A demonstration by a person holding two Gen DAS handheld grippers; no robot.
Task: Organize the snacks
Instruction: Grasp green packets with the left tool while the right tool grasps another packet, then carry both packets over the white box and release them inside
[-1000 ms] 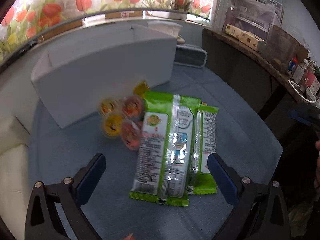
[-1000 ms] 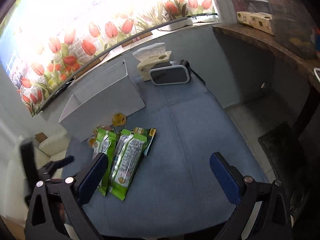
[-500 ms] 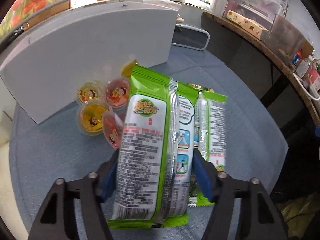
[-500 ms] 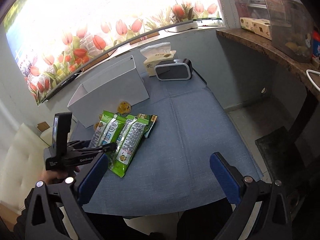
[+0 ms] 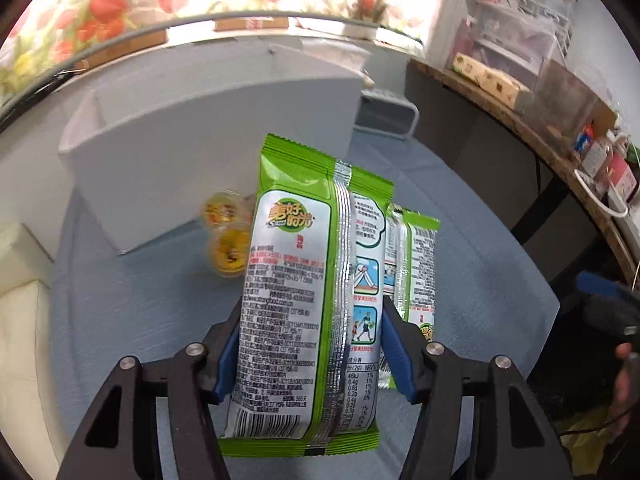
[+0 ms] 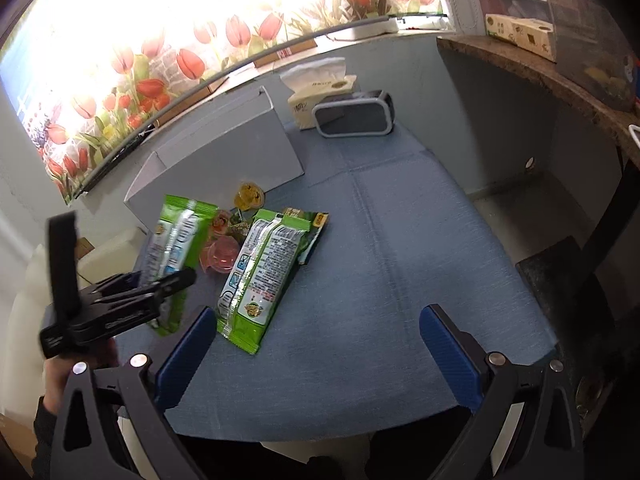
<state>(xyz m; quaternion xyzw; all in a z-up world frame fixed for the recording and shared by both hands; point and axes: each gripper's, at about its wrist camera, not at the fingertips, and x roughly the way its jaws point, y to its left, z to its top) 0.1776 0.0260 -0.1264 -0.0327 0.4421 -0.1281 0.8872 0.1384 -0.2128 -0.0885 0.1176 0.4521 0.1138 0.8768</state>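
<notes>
Left gripper [image 5: 310, 354] closing on green snack packet [image 5: 304, 292], barcode legible; right gripper [image 6: 316, 354] released.

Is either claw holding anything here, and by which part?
The closing left claw grips a green snack packet across its lower half, pads on its long side edges. The right claw is open and empty.

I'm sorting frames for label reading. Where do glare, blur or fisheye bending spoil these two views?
Left wrist view: the held green packet prints sharply, though its silver seam glints; the jelly cups behind are smeared and the white box bows. Right wrist view: the tulip window is blown out, straight edges curve, the lying packet stays legible.
</notes>
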